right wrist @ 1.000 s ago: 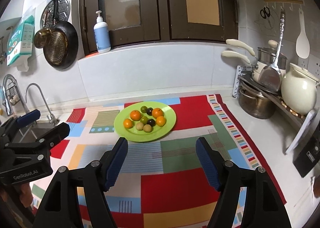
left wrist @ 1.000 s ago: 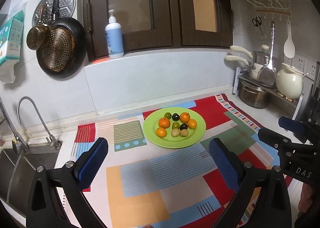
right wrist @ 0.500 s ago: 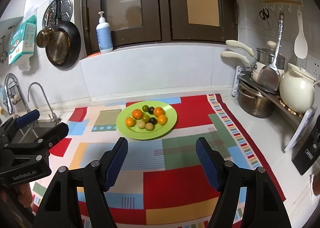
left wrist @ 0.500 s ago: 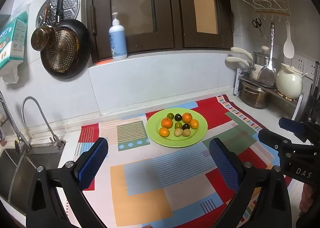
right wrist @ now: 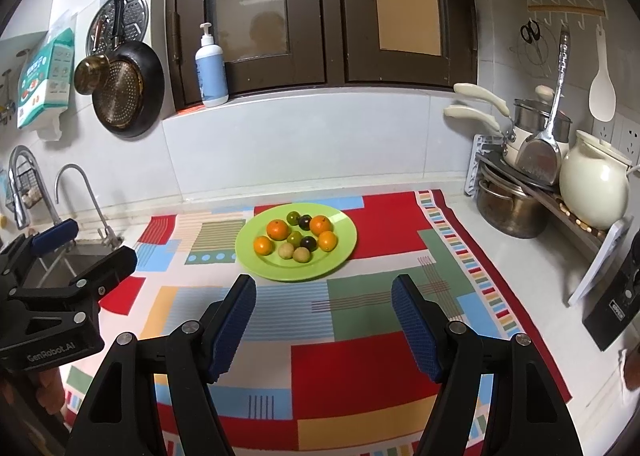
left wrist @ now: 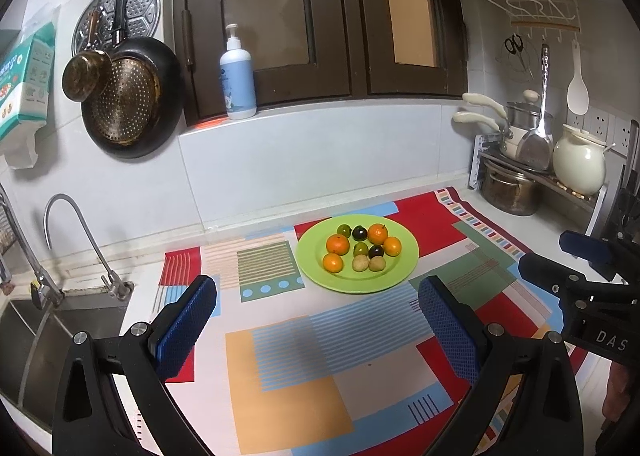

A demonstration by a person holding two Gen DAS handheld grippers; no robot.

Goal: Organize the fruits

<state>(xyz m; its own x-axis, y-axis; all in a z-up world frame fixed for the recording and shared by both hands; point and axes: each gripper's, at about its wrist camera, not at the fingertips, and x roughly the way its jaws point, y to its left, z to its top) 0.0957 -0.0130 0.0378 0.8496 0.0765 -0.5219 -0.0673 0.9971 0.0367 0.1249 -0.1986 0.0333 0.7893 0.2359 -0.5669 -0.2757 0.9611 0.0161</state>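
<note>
Ten small fruits sit gathered on the green plate point(left wrist: 404, 270) on the patterned mat point(left wrist: 300, 396) of the counter point(left wrist: 560, 232): four oranges point(left wrist: 338, 244) ringing the cluster from 9 to 3 o'clock, two green fruits point(left wrist: 361, 248), two dark plums point(left wrist: 359, 232) and two tan fruits point(left wrist: 360, 263) at 6 o'clock. They lie touching or just beside one another. The left hand-held gripper point(left wrist: 316, 320) and the right hand-held gripper point(right wrist: 324, 320) both hover short of the plate, fingers spread wide, holding nothing. I judge the fruits light, round and prone to roll; the plums look smooth and soft-skinned, so a gentle squeeze across the widest middle suits them, taken from above to avoid nudging neighbours. Oranges seem firmer and grippier
</note>
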